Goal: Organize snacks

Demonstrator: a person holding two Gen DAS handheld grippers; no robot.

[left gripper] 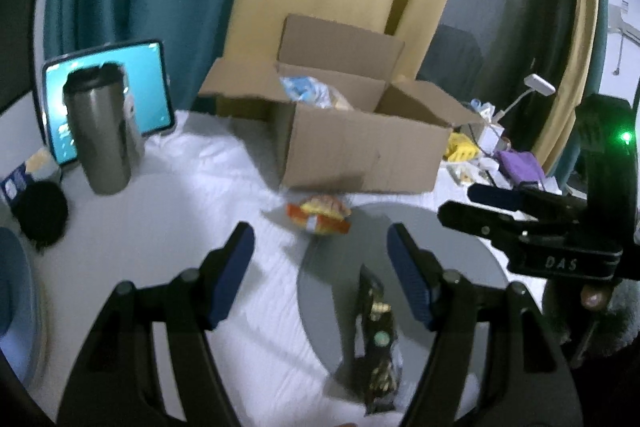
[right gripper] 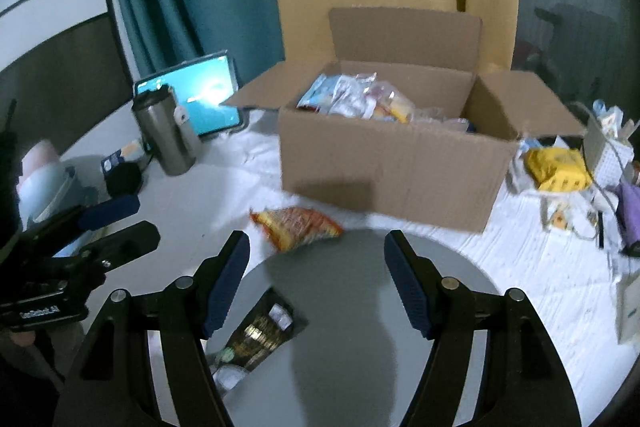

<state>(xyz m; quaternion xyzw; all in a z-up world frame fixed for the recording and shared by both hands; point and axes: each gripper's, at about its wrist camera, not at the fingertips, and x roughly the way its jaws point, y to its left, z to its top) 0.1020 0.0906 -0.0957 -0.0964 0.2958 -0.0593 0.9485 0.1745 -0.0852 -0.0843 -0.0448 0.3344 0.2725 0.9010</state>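
An open cardboard box (left gripper: 360,151) (right gripper: 400,171) holding several snack packets stands at the back of the white-covered table. In front of it lies an orange-and-yellow snack bag (left gripper: 320,215) (right gripper: 296,227), at the far edge of a grey round mat (left gripper: 340,267) (right gripper: 360,307). A dark, gold-printed snack packet (left gripper: 376,339) (right gripper: 260,335) lies on the mat. My left gripper (left gripper: 320,259) hovers open above the mat, nothing between its blue pads. My right gripper (right gripper: 316,263) is open too, empty, over the mat; it also shows at the right edge (left gripper: 492,207) of the left wrist view.
A steel travel mug (left gripper: 100,131) (right gripper: 168,131) stands at the left before a lit tablet (left gripper: 144,91) (right gripper: 212,95). A black round object (left gripper: 42,215) and a pale blue container (right gripper: 60,183) sit far left. Clutter with a yellow packet (right gripper: 556,167) and purple cloth (left gripper: 520,167) crowds the right.
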